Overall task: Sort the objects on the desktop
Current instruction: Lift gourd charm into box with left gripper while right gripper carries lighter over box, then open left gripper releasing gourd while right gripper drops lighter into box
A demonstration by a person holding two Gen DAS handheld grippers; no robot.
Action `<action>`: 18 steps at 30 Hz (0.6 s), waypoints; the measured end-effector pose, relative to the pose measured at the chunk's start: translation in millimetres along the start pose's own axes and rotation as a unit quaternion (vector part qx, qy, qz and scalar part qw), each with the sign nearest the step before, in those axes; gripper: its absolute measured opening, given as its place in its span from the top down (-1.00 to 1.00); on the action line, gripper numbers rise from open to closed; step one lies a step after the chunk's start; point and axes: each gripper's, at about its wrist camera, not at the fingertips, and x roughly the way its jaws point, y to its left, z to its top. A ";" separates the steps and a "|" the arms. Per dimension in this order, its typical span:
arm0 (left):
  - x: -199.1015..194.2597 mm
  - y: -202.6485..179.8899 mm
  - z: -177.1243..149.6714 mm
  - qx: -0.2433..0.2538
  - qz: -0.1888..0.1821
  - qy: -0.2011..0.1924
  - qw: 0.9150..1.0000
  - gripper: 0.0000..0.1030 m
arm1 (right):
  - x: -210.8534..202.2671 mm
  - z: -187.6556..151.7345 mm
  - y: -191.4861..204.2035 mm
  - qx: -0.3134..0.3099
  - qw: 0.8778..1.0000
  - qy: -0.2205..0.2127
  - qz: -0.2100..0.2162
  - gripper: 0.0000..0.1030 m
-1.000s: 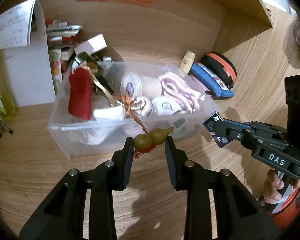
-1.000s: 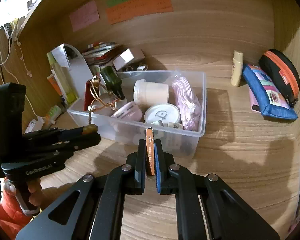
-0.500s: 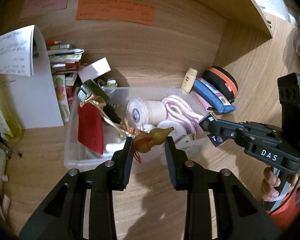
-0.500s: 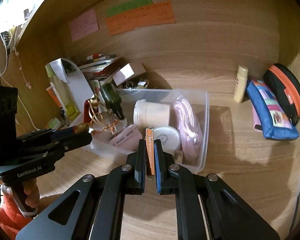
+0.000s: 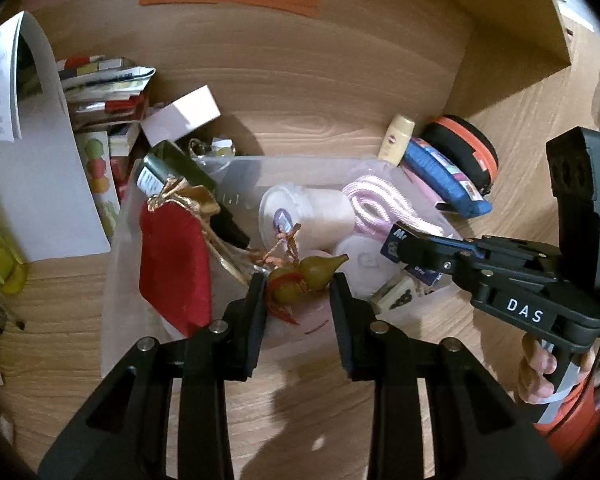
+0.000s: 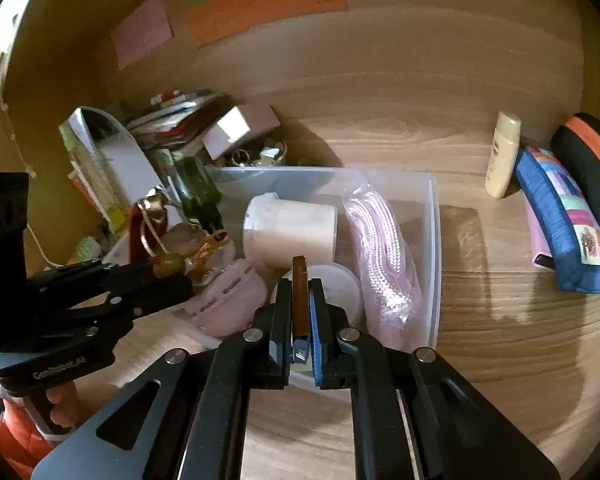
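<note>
**Left wrist view: both claws loaded above the clear plastic bin**

Left gripper point(image 5: 299, 286) is clamped on a small olive-green gourd charm point(image 5: 306, 276) with an orange cord, above the clear plastic bin point(image 5: 112, 280). Right gripper point(image 6: 300, 300) pinches a thin flat brown-edged packet point(image 6: 299, 296) – also above the bin, over a round white lid point(image 6: 340, 286).

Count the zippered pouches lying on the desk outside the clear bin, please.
2, both right of the bin: a blue patchwork pouch and, behind it toward the corner, a black pouch with orange trim. Something pink under the blue one may be another.
</note>
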 end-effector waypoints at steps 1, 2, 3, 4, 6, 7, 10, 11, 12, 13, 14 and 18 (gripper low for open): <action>0.0 1.1 -0.2 0.001 0.000 0.000 1.000 0.40 | 2.6 -0.4 -0.2 0.000 1.000 0.003 -0.001 0.87; -0.3 1.5 -0.3 0.000 -0.001 0.000 1.000 0.40 | 5.1 -1.0 -0.5 0.001 1.000 0.005 -0.002 0.87; -0.8 2.1 -0.4 0.000 -0.002 0.000 1.000 0.40 | 6.5 -1.5 -0.4 0.001 1.000 0.007 -0.001 0.86; -1.1 2.5 -0.5 0.000 -0.002 -0.001 1.000 0.40 | 7.9 -2.1 0.1 0.000 1.000 0.009 -0.002 0.86; -1.8 2.3 -0.7 0.001 -0.001 -0.001 1.000 0.40 | 8.1 -3.4 2.5 -0.007 1.000 0.008 -0.011 0.86; -2.5 2.0 -0.7 0.002 -0.001 -0.002 1.000 0.40 | 7.4 -3.4 4.3 -0.011 1.000 0.005 -0.015 0.86; -5.6 -0.6 -0.1 0.005 0.001 -0.010 1.000 0.40 | 1.0 -3.7 12.7 -0.033 0.999 -0.008 -0.030 0.86; -7.7 -1.7 -0.1 0.007 0.001 -0.014 1.000 0.40 | -0.3 -3.5 14.5 -0.037 0.999 -0.010 -0.030 0.86; -8.7 -2.5 0.4 0.008 0.001 -0.015 1.000 0.40 | -1.8 -3.4 16.2 -0.041 0.999 -0.011 -0.032 0.86; -10.3 -3.2 0.8 0.010 0.001 -0.017 1.000 0.35 | -3.1 -3.3 18.1 -0.044 0.998 -0.011 -0.036 0.85; -12.1 -3.8 1.0 0.010 0.002 -0.020 1.000 0.31 | -4.6 -3.4 19.8 -0.048 0.998 -0.010 -0.040 0.80; -23.6 -5.8 1.8 0.008 0.008 -0.037 0.999 -0.13 | -13.4 -5.0 22.4 -0.046 0.998 -0.015 -0.049 0.33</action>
